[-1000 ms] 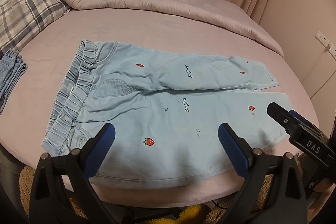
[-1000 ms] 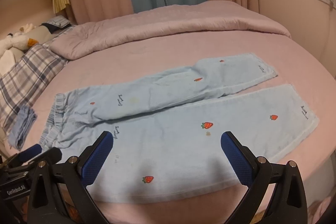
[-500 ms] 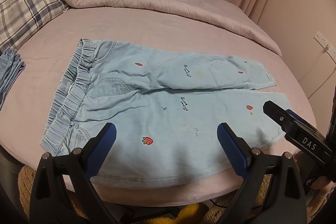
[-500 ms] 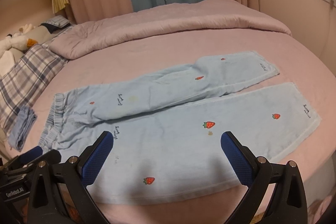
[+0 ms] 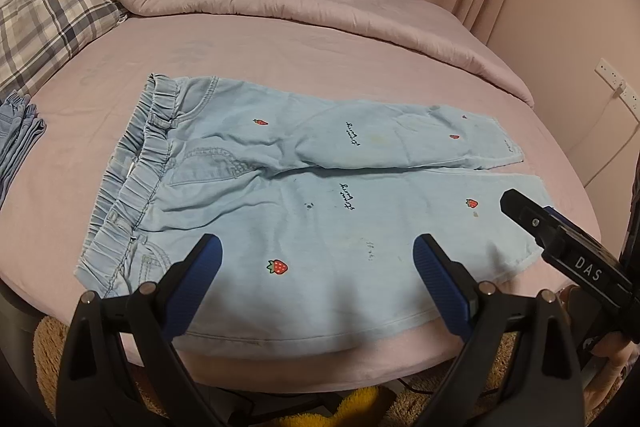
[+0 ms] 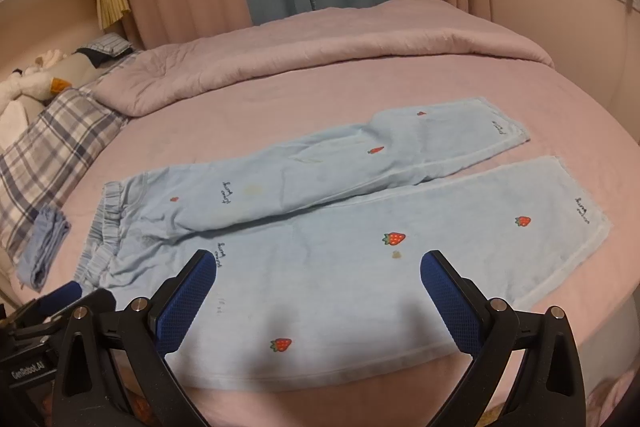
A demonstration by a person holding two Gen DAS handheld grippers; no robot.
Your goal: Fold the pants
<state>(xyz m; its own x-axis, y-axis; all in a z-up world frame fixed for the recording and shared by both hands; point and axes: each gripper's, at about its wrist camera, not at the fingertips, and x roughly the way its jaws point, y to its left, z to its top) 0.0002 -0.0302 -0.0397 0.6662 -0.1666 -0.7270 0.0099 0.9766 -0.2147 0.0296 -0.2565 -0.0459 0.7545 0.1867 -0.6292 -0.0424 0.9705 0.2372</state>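
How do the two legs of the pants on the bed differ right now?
The near leg lies smooth; the far leg is creased and rumpled around its middle. The near leg's cuff reaches further toward the bed edge than the far leg's cuff. The legs touch near the crotch and gape apart at the cuffs. Both are pale blue with strawberries and dark script, lying flat and unfolded.

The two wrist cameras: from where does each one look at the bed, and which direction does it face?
Left wrist: sits behind the open left gripper at the bed's near edge, toward the waistband end, facing across the pants; the right gripper shows at right.
Right wrist: sits behind the open right gripper, toward the leg-hem end, facing the same way; the left gripper's tip shows lower left.
Shared: pants, pink quilt, plaid pillow.
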